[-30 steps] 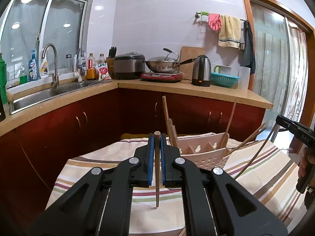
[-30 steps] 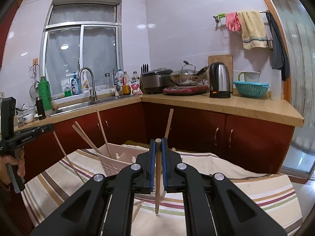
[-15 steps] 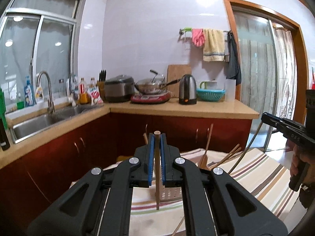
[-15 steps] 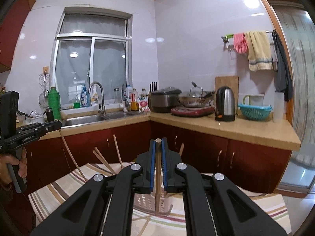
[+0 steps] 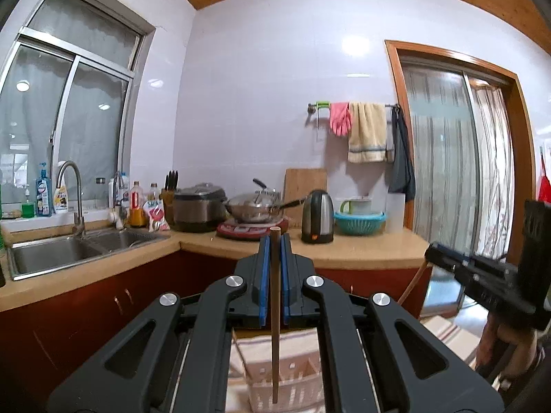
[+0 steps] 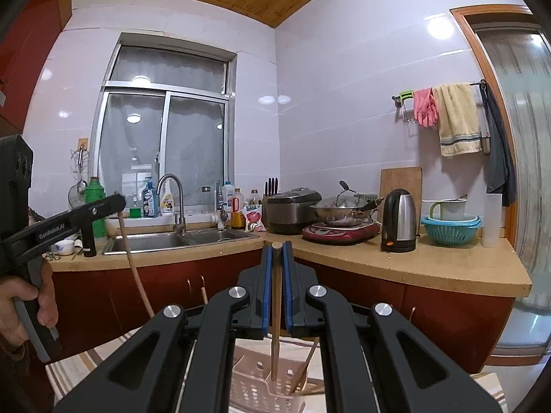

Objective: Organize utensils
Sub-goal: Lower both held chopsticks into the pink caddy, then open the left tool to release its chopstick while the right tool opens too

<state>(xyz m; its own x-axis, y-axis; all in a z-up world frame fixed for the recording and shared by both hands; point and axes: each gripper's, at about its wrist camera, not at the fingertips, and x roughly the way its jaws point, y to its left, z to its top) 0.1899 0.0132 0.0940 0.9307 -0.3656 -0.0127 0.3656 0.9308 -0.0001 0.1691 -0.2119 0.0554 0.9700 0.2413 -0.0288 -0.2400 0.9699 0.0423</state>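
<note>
I am pinching one long wooden chopstick point(image 5: 274, 313) upright in my left gripper point(image 5: 274, 241) and another point(image 6: 275, 313) in my right gripper point(image 6: 276, 246), both hanging above the pale slotted plastic utensil basket point(image 6: 256, 383). Tilting either could be missing a slot or tipping the basket.

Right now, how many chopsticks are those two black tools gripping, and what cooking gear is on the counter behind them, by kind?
Chopsticks: 2, the left chopstick in the left gripper and the right chopstick in the right gripper
Rice cooker: 1
Wok: 1
Induction hob: 1
Kettle: 1
Total: 6
</note>
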